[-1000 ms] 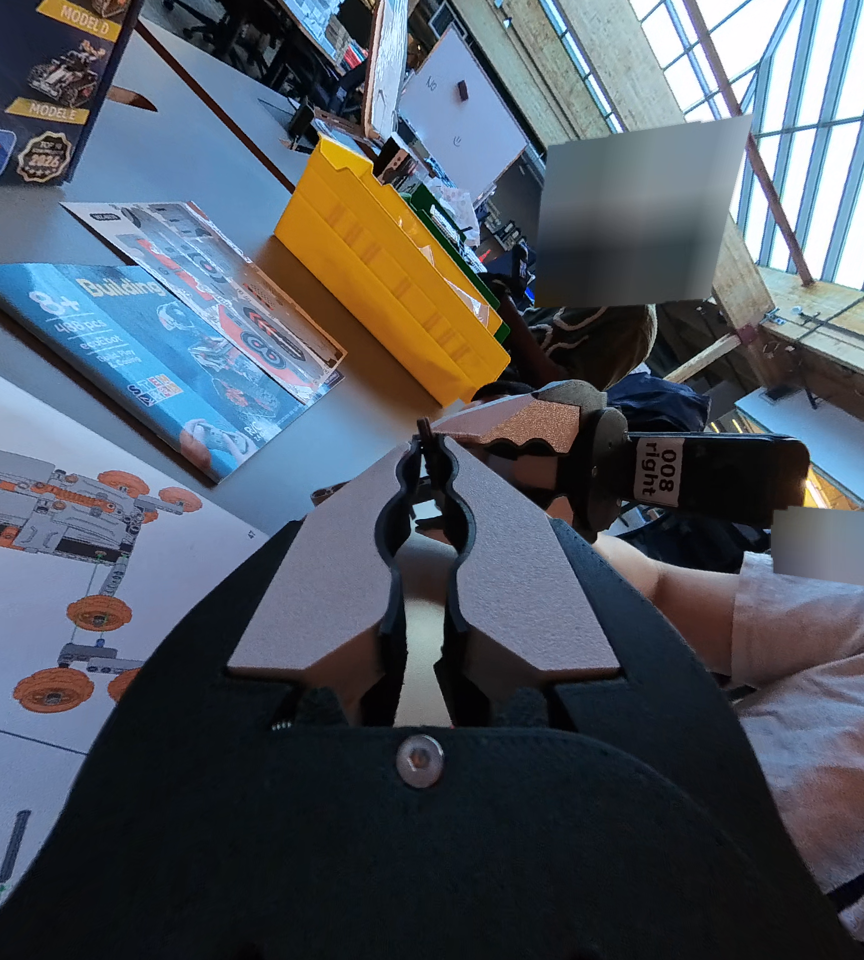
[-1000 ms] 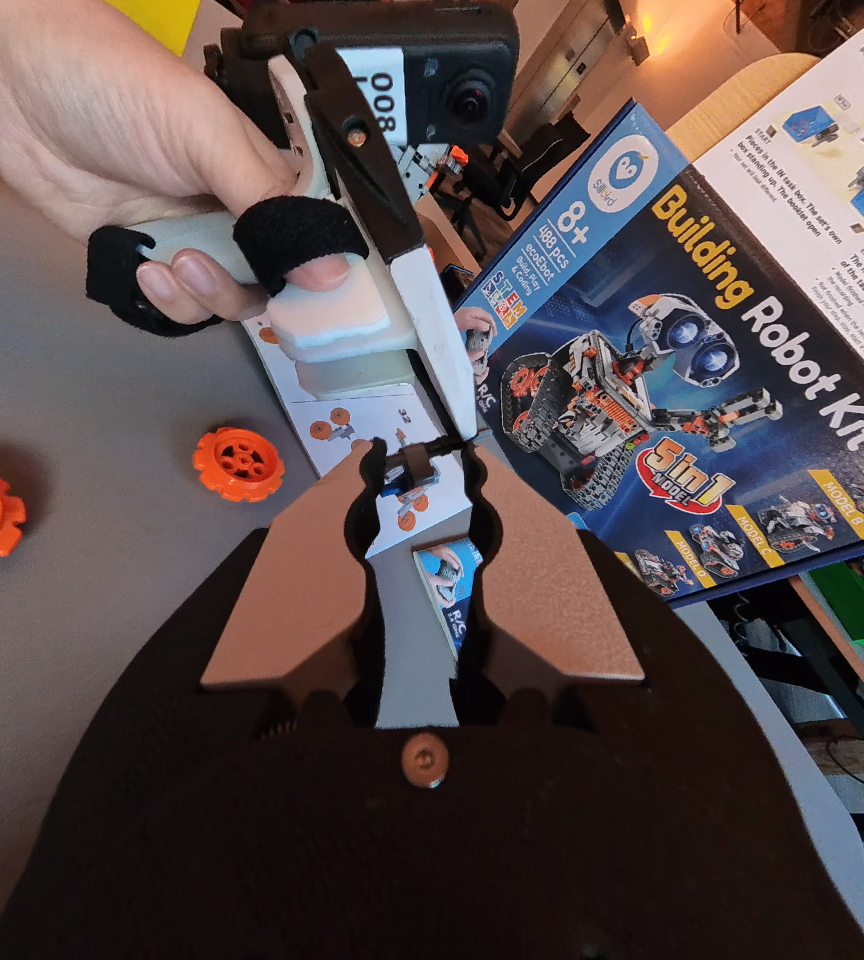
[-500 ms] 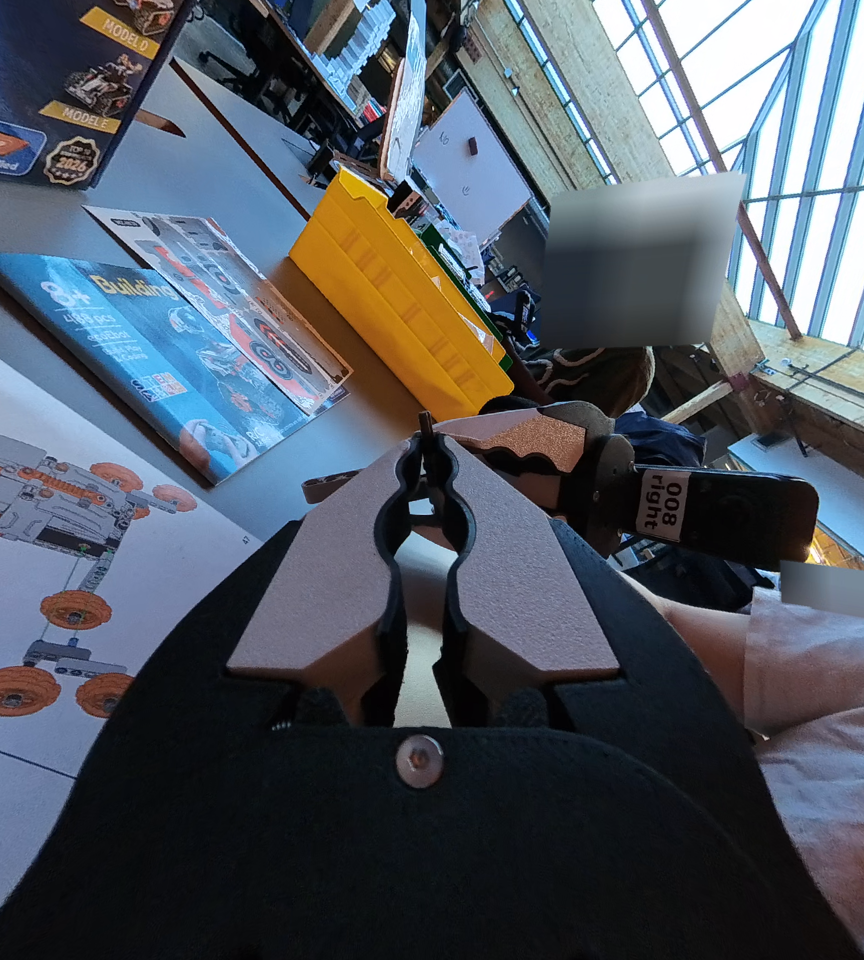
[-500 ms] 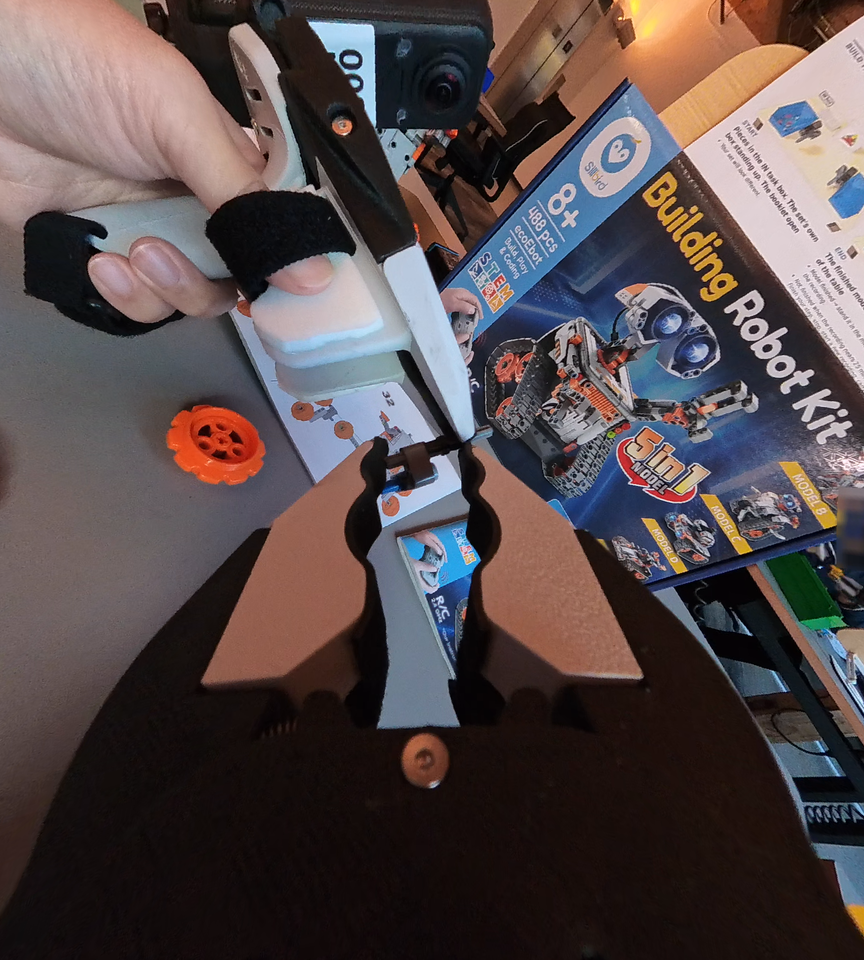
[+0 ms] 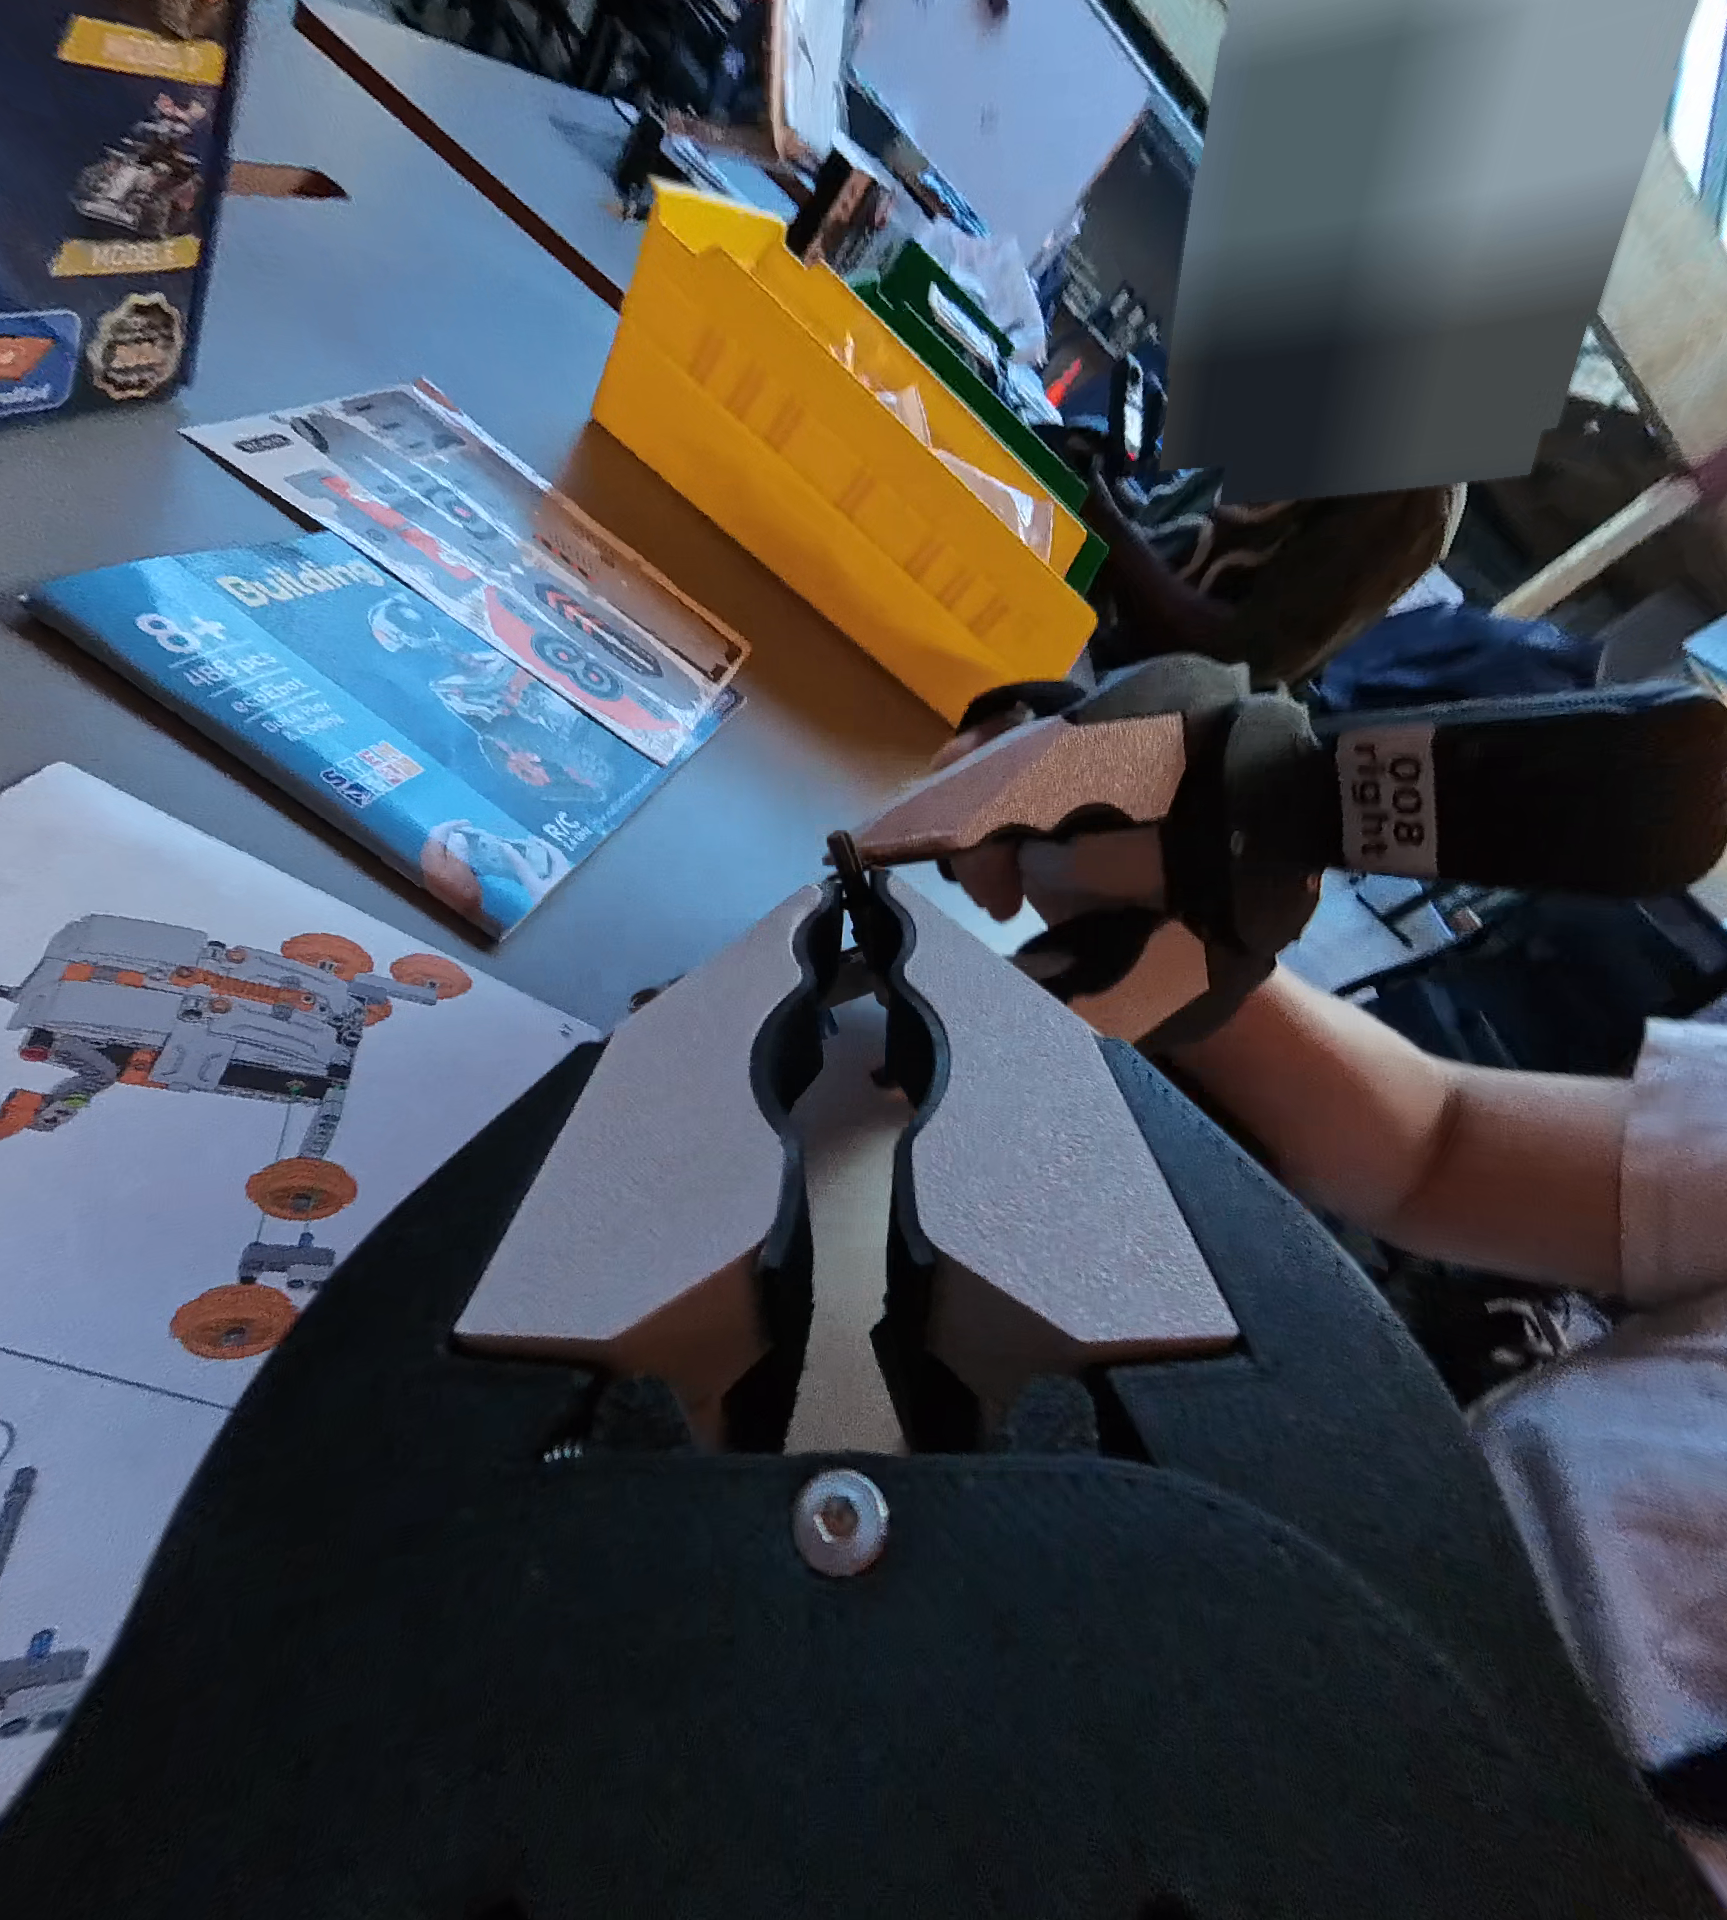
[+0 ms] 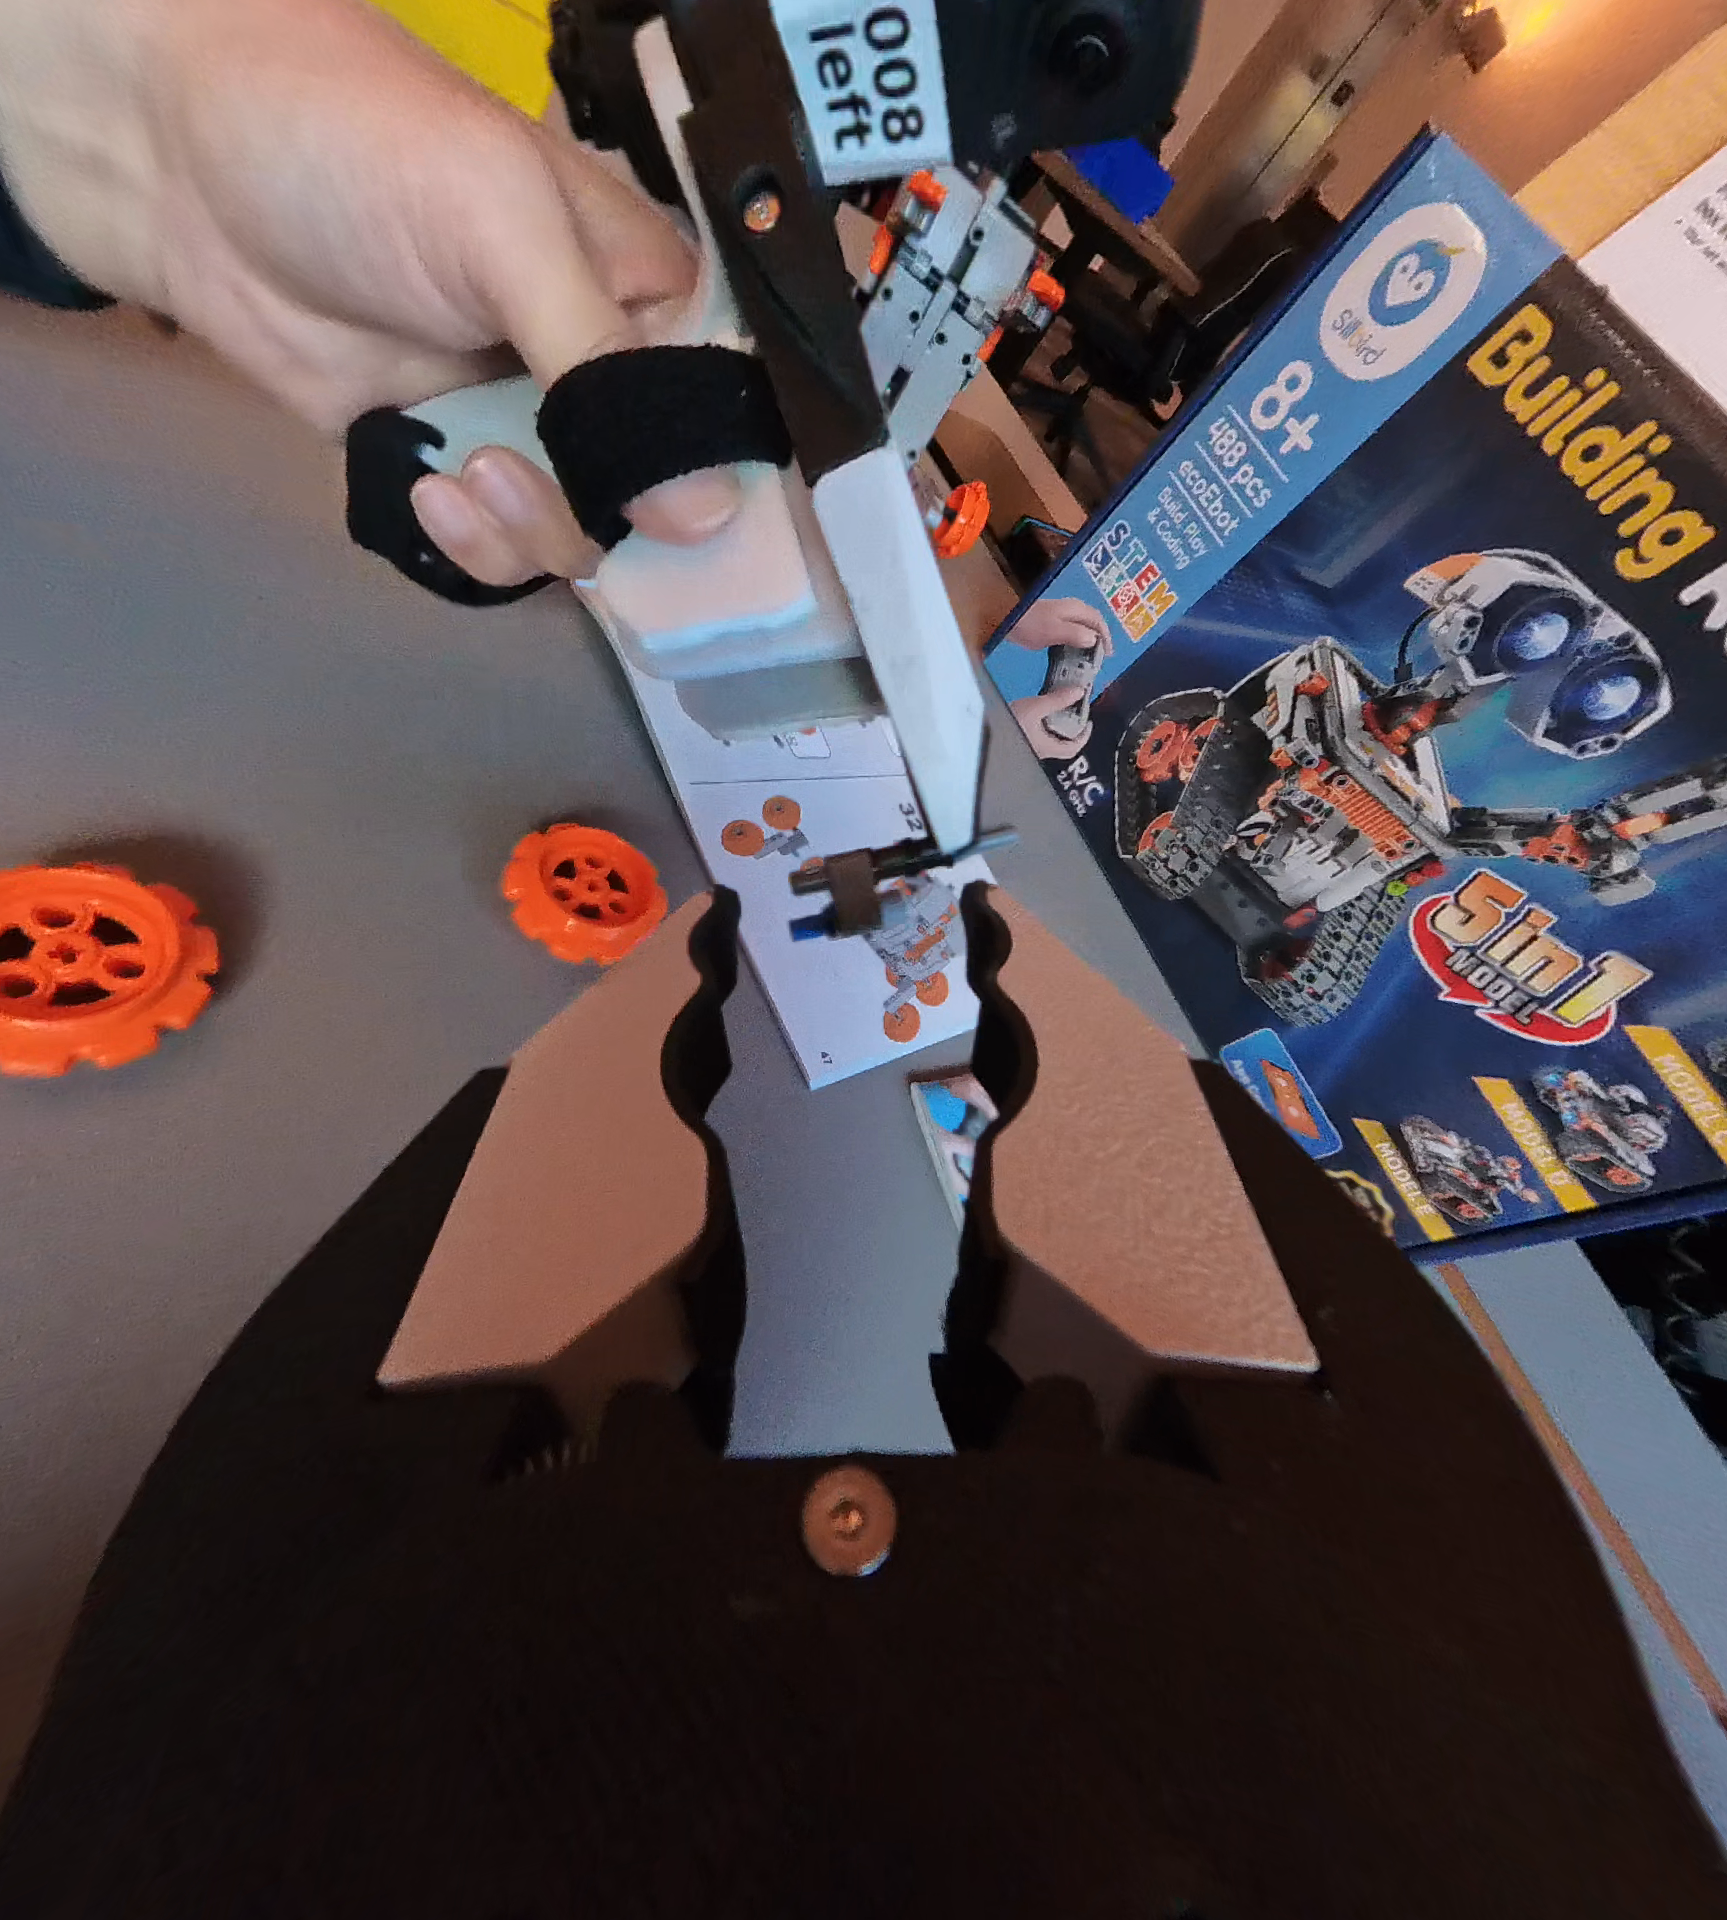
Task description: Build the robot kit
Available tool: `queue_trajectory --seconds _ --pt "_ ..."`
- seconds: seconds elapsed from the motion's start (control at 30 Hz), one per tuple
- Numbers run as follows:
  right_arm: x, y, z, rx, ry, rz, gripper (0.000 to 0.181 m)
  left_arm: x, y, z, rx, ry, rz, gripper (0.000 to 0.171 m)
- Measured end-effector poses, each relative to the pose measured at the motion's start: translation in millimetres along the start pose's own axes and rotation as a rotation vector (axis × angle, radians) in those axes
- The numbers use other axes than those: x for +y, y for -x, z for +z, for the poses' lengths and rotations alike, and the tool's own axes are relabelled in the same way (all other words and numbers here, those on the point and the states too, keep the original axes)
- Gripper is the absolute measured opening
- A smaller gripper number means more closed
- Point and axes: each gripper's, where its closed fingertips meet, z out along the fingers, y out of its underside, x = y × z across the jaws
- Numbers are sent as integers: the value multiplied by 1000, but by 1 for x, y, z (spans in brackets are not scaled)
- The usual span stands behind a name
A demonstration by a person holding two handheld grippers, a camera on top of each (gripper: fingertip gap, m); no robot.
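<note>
1. Now my left gripper (image 5: 846, 894) has its fingers pressed nearly together, pinching a thin dark plastic axle (image 6: 963, 844) at the very tips. The axle is held in the air above the grey desk (image 6: 215, 675).
2. A small brown collar piece (image 6: 851, 885) sits on that axle, just ahead of my right gripper (image 6: 854, 914). The right gripper's fingers are spread, one on each side of the collar and not touching it.
3. With so little of the axle in the pinch, I judge that steady pressure and square alignment matter most.
4. Two orange toothed plastic wheels (image 6: 59, 966) lie on bare desk. A white instruction booklet (image 6: 838, 966) lies open below the axle.
5. A dark blue cardboard kit box (image 6: 1461, 727) overhangs the desk's edge. It bears printed writing, and each gripper carries a white label. I leave both unread.
</note>
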Motion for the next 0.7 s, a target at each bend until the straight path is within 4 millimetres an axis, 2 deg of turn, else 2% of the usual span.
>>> queue_trajectory --seconds 0.07,0.17,0.3,0.37,0.43,0.5,0.57,0.63,0.7 --pt "-1 3 -1 -8 -1 -18 30 7 -5 2 27 52 4 1" --pt "10 13 0 -30 90 -61 29 20 0 5 5 125 25 2" --pt "15 28 -5 -71 108 37 34 33 -2 7 23 184 13 2" --pt "13 30 -10 -58 98 30 35 36 -8 9 40 196 16 1" --pt "23 33 -14 -43 142 45 39 40 -13 9 47 212 39 2" --pt "33 40 -17 -62 189 80 32 46 -13 9 29 244 58 1" --pt "44 46 -20 -84 244 96 27 59 -4 10 -32 333 91 2" --pt "56 51 -25 -90 306 98 27 72 -5 14 -42 416 136 2" --pt "56 48 -31 -49 297 81 27 85 -8 19 -52 500 166 2"
